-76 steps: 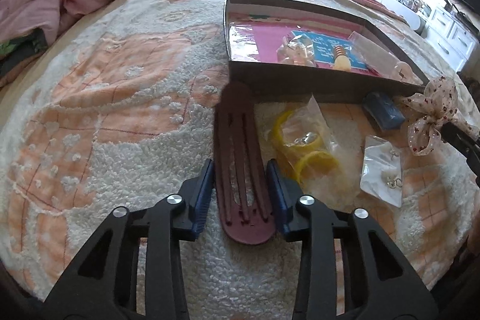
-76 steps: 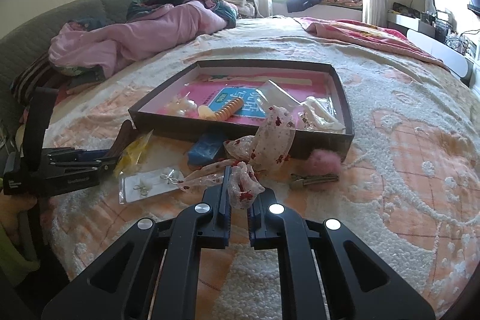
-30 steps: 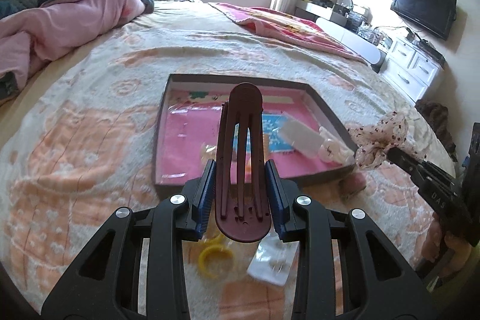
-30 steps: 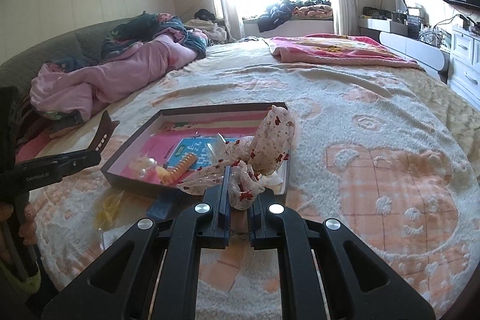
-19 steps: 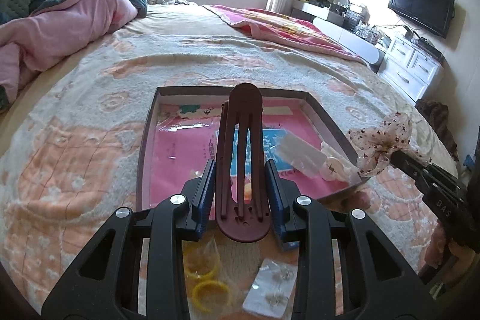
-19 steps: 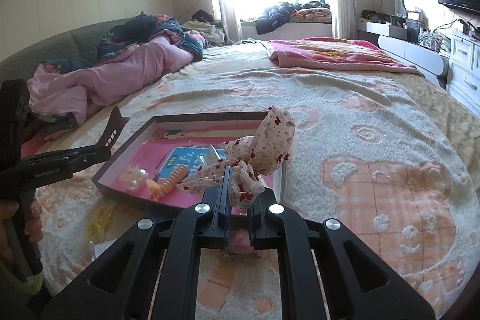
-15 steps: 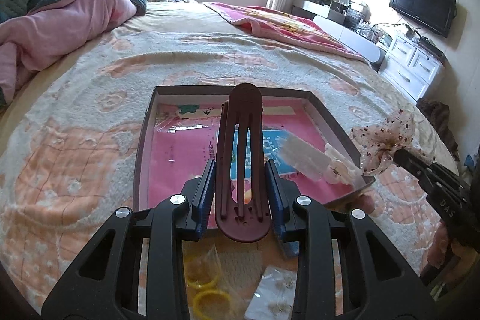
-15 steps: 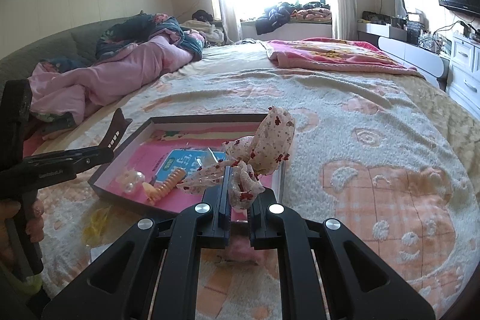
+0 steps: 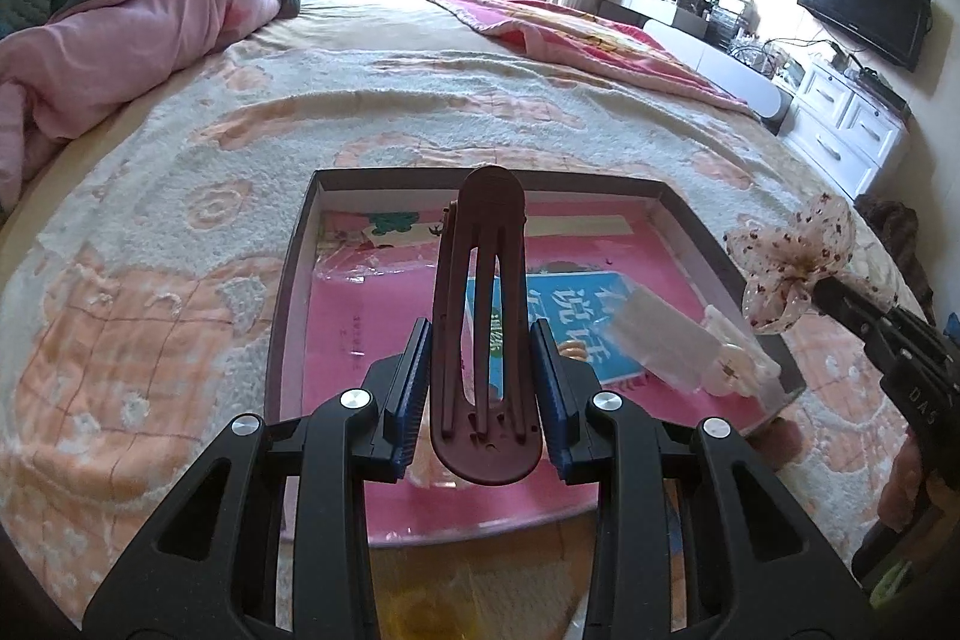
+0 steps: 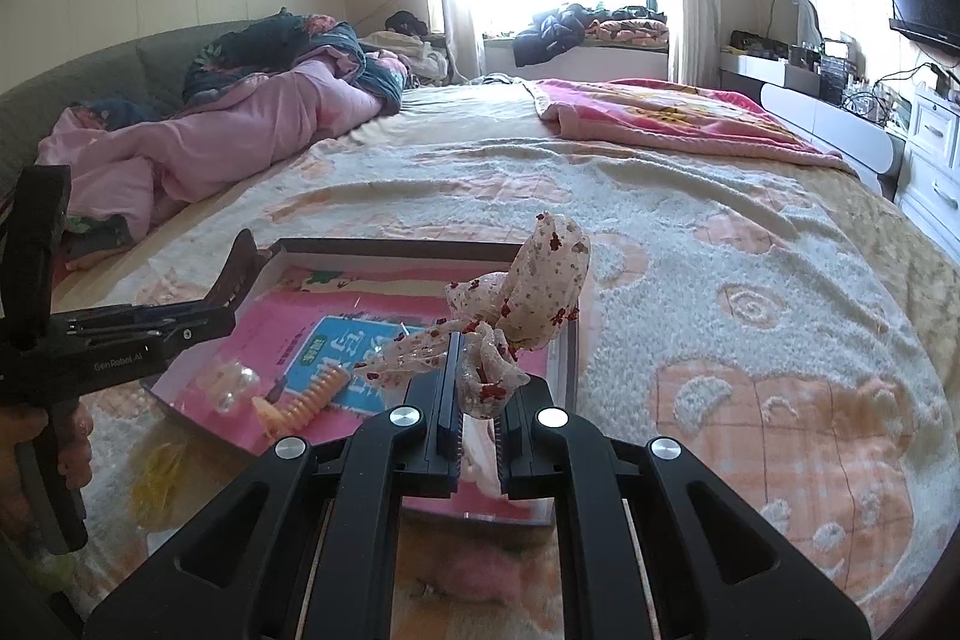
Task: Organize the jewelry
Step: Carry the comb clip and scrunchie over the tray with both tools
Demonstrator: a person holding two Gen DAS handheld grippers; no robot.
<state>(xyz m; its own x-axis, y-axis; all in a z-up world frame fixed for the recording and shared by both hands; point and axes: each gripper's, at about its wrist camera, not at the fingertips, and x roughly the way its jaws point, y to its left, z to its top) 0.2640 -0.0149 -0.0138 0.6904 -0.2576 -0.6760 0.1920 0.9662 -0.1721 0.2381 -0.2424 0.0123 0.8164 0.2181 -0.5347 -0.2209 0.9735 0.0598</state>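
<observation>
Your left tongs (image 9: 480, 388) clamp a maroon hair clip (image 9: 482, 316) and your right tongs (image 10: 478, 415) pinch a dotted bow (image 10: 528, 304), both poised above the box (image 9: 288, 280) for dropping in.

Matt maroon plastic hair clip (image 9: 480, 328), sheer spotted fabric bow (image 10: 528, 304), fuzzy bedspread (image 9: 180, 280)

Comb (image 10: 309, 403) lies in tray (image 10: 384, 247) on bed (image 10: 750, 244).

Left gripper (image 9: 480, 394) clamped on a maroon hair clip (image 9: 482, 316), tip pointing away. Beyond and beneath it, shallow box (image 9: 288, 280) with pink lining on the bed (image 9: 180, 220). Off right, right gripper (image 9: 840, 301) pinching a dotted fabric bow (image 9: 792, 262).
</observation>
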